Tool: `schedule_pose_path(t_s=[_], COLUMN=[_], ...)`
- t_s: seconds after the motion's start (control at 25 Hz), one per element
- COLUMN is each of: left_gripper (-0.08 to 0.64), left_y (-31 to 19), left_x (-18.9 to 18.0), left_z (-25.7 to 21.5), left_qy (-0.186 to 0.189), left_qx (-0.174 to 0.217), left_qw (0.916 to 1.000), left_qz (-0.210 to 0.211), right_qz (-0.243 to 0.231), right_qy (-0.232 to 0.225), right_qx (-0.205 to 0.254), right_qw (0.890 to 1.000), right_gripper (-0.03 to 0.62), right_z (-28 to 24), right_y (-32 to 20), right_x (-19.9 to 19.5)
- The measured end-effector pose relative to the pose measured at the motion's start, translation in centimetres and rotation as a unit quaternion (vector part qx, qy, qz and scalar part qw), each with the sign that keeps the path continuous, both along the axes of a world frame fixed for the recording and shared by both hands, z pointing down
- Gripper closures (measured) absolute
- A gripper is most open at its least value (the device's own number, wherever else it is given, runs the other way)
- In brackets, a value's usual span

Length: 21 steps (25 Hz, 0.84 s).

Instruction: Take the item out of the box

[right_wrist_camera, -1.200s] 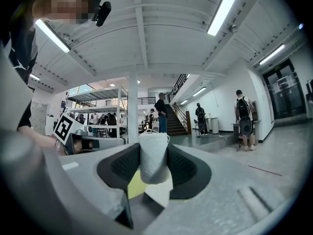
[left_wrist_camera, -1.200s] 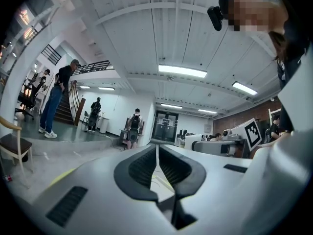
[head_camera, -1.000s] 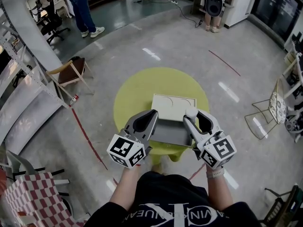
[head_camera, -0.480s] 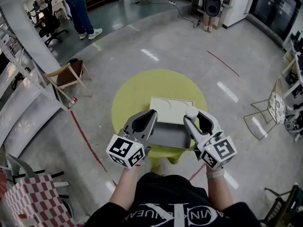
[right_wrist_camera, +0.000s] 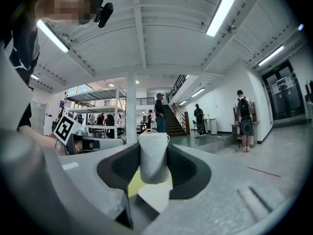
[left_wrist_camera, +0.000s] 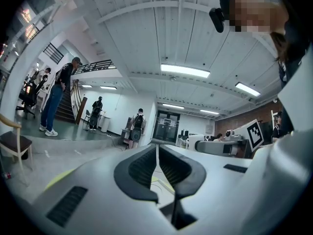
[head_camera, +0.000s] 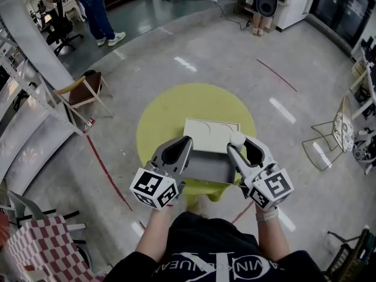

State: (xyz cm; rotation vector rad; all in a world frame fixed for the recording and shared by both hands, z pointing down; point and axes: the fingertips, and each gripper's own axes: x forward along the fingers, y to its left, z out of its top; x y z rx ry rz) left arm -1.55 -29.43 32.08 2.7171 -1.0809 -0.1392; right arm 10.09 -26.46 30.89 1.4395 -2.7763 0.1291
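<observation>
Your right tongs (right_wrist_camera: 153,148) are closed on a white spool (right_wrist_camera: 154,160). It stands upright between the dark pads and its top pokes out above them. From the head view, the spool (head_camera: 237,138) sits at the right-hand far corner of the open box (head_camera: 207,166), right where the box's grey tray meets its pale lid (head_camera: 211,135). It looks raised to the rim or a little above it, but the steep angle hides any gap beneath.

Your left tongs (left_wrist_camera: 157,153) are drawn nearly together, with only a thin pale sliver between the pads. They rest at the left far corner of the box (head_camera: 187,141). I cannot tell whether they pinch the box's wall or just lie against it.

The box stands on the near half of the round yellow surface (head_camera: 170,113), with its lid folded back on the far side.

By my reading the grab is done and the lift is in hand. You have yet to carry the spool clear of the box's right wall and set it on the surface beside the box. The tray looks bare otherwise.
</observation>
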Motion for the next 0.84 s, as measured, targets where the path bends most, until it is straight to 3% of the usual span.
schedule_pose_path(t_s=[0.84], left_gripper=[0.537], left_y=[-1.0], left_x=[0.2], left_z=[1.9], left_qy=[0.000], left_qx=[-0.025], left_qw=[0.9997], left_qz=[0.003], right_qz=[0.011], right_qy=[-0.026], right_qx=[-0.025], right_qw=[0.999], right_gripper=[0.419], right_z=[1.1], right_y=[-0.6], right_x=[0.9])
